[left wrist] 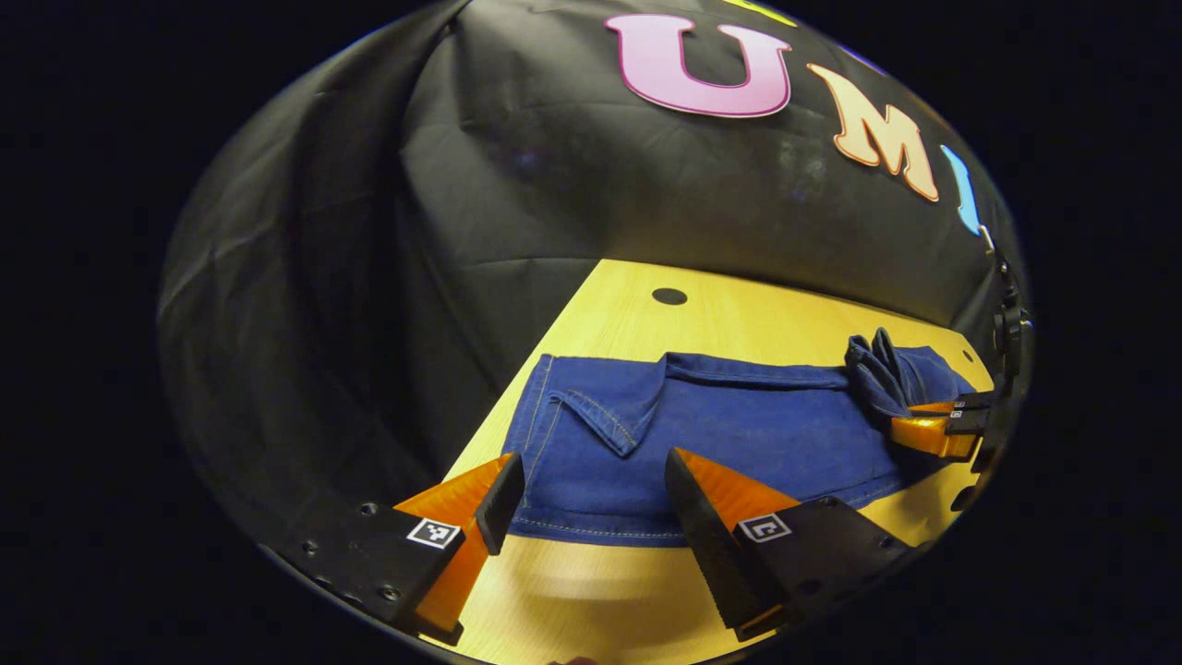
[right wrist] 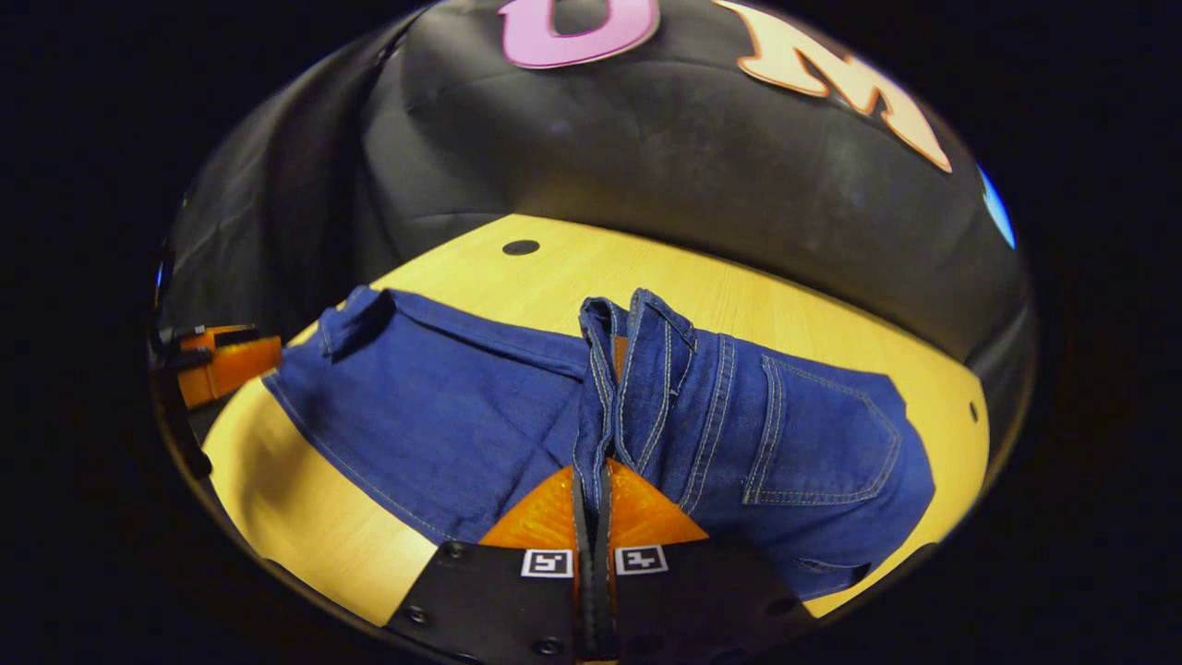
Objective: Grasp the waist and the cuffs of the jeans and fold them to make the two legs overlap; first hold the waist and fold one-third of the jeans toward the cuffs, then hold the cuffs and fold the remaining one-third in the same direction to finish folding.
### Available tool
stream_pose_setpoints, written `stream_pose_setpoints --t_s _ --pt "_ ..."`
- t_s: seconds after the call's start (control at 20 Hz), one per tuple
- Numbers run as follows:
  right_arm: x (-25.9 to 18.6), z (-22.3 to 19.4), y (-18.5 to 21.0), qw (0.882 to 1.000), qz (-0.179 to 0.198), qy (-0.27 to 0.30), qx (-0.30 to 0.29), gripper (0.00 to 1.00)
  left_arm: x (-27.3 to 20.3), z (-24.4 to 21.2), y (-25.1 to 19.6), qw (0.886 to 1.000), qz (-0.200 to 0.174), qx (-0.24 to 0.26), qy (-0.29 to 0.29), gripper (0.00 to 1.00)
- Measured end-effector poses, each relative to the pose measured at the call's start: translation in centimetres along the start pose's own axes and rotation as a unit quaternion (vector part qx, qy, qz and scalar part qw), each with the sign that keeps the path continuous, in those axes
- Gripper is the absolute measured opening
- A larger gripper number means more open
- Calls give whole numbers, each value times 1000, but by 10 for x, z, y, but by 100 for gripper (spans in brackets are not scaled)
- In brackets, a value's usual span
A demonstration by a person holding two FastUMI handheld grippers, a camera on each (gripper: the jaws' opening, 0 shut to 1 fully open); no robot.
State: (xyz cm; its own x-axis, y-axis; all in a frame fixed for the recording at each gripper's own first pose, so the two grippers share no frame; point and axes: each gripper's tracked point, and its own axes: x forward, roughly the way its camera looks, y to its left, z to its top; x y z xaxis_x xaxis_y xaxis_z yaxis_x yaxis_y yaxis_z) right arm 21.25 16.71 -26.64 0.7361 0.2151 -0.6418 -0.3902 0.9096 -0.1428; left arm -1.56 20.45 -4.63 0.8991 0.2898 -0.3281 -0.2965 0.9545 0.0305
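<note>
My right gripper (right wrist: 592, 517), fingers pressed together on a raised ridge of the waistband (right wrist: 614, 369), holds the waist end of the jeans (right wrist: 434, 416) lifted off the table (right wrist: 305, 517); the denim bunches upward between the fingers while the back pocket (right wrist: 822, 434) lies flat just to one side. My left gripper (left wrist: 586, 503) stands with its fingers spread wide, one on each side of the near hem edge at the cuffs (left wrist: 591, 434), above the cloth and pinching nothing. From there the jeans run flat along the table toward the far corner, where, in the left gripper view, the same right gripper appears with the bunched waist. One cuff corner (left wrist: 609, 416) is turned back on itself. Judged against the task, the legs seem already laid one over the other, and the waist fold toward the cuffs is the step in hand. Risks: the hold takes only a narrow pleat of waistband, so the unheld corners may sag and drag, skewing the fold line; the upper leg may slide off the lower as the waist travels; the turned-back cuff may be trapped under the fold as a crease; and my open left gripper, standing over the landing zone, may catch the incoming cloth.
</note>
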Motion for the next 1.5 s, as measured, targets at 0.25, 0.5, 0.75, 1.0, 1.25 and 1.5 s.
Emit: stream_pose_setpoints --t_s 0.25,0.5,0.75,1.0,1.25,1.5 --pt "3 -9 -7 996 -38 22 -75 3 -8 -20 11 1000 7 -3 19 93" --pt "7 -7 -7 997 -22 19 -68 21 -16 -48 -2 999 -6 -14 47 90" --pt "-14 9 15 999 50 -13 -5 100 -20 -60 -2 998 -2 -22 56 90" --pt "-57 36 -20 998 23 -51 4 99 -17 -69 0 997 2 -40 66 91" --pt "-112 50 -95 995 -50 -71 47 99 -15 -70 0 998 10 -33 59 90" --pt "-139 33 -138 990 -81 -59 100 99 -15 -69 -8 998 10 -39 55 77"
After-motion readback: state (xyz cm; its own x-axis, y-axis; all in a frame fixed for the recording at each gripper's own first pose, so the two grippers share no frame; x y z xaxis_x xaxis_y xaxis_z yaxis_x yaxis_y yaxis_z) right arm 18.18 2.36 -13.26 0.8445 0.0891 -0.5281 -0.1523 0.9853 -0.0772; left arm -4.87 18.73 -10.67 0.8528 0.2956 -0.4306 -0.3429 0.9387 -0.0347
